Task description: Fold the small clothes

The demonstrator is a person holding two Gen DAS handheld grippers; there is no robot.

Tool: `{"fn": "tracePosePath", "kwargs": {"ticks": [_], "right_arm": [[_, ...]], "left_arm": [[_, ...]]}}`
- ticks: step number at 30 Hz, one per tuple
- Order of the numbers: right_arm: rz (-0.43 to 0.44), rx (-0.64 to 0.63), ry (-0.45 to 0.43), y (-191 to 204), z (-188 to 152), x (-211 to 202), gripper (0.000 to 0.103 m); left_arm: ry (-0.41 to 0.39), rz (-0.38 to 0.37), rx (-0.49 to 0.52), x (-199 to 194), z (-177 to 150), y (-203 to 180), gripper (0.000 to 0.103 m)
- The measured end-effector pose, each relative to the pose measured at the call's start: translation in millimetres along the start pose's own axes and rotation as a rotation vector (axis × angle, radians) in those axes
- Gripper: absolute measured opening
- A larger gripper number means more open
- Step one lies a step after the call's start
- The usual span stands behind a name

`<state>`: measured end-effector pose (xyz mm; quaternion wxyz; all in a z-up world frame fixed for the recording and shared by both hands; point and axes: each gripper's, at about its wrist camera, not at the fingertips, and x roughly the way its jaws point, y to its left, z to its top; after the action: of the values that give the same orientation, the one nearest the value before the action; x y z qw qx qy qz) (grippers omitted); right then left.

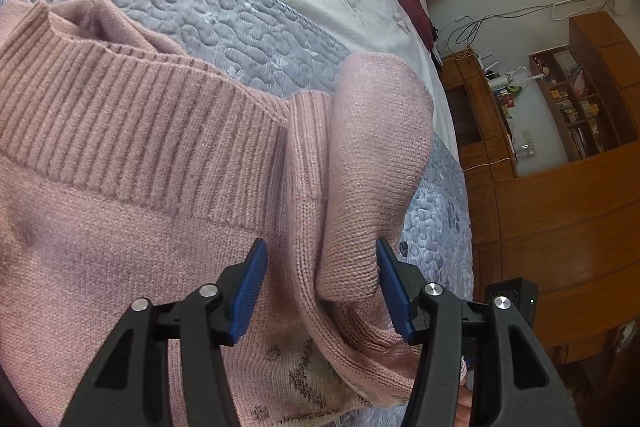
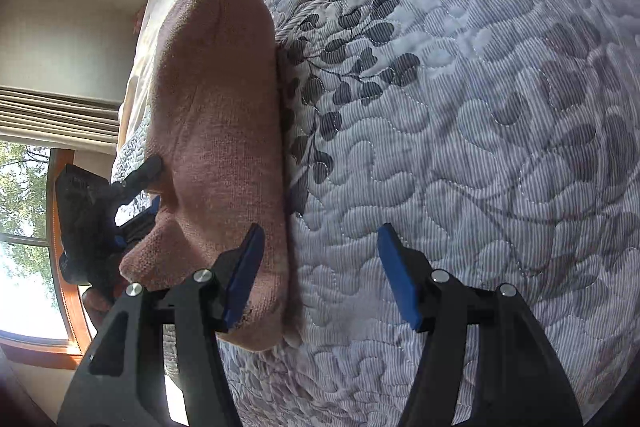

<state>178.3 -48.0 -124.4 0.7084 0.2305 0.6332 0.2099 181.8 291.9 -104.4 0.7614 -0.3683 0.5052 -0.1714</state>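
Blue pads of the left tool [image 1: 322, 287] gape wide around a raised sleeve fold, gripping nothing. Pink sweater [image 1: 140, 187] lies on the quilt [image 1: 224, 7] (ribbed hem running across). Right tool [image 2: 320, 275], also wide and empty, sees the fold's long axis pointing away.

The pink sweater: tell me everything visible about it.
The pink sweater is a soft knit with a wide ribbed band and a dark printed motif near the bottom edge. It lies on the grey quilted bedspread, with one part doubled over into a rounded fold. The left gripper, jaws open, straddles that fold.
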Motion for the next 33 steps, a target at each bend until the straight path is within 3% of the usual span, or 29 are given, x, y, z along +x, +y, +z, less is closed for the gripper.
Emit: {"fn": "tracePosePath", "kwargs": {"ticks": [6,10,14,23,33], "right_arm": [[-0.004,-0.02,-0.011,-2,-7,-2,0.06],[-0.018,-0.032,-0.011,5,-12,0,0.06],[-0.038,-0.057,-0.007,15,-19,2,0.06],[-0.047,-0.135,-0.019,55,-26,5,0.06],[-0.04,-0.247,0.024,103,-38,37,0.06]], "left_arm": [[-0.011,0.005,0.016,11,5,-16,0.052],[-0.033,0.035,0.064,12,4,-29,0.029],[-0.06,0.006,0.084,-4,3,-35,0.022],[-0.152,-0.033,0.142,-80,4,-27,0.02],[-0.225,0.047,0.118,-158,27,40,0.02]]}}
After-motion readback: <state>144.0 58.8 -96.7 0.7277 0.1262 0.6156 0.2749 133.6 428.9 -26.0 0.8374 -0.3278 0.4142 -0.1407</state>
